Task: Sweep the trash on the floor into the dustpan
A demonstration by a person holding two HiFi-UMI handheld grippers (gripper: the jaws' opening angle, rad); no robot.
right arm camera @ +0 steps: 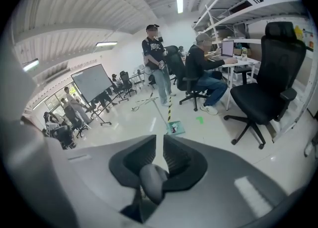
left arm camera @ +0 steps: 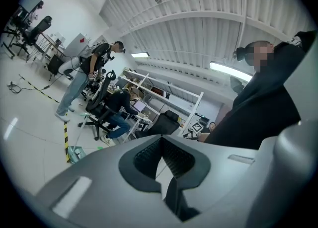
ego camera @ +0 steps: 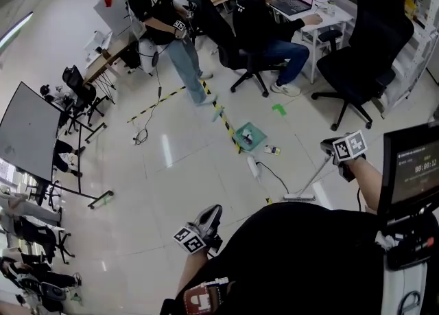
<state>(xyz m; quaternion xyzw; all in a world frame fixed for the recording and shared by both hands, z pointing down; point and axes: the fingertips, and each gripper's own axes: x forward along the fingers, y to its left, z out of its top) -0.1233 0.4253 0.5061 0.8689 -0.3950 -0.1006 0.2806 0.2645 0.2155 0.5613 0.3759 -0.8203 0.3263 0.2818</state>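
so the left gripper [left arm camera: 161,141] has jaws pinched together, empty; teal dustpan [left arm camera: 74,153] lies on the floor [left arm camera: 30,122] way off left of them

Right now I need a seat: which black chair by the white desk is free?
The tall-backed chair at far right; the other chair seats a person.

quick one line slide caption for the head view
Right gripper holds a broom on the floor, short of the green dustpan and a scrap of trash; left gripper empty.
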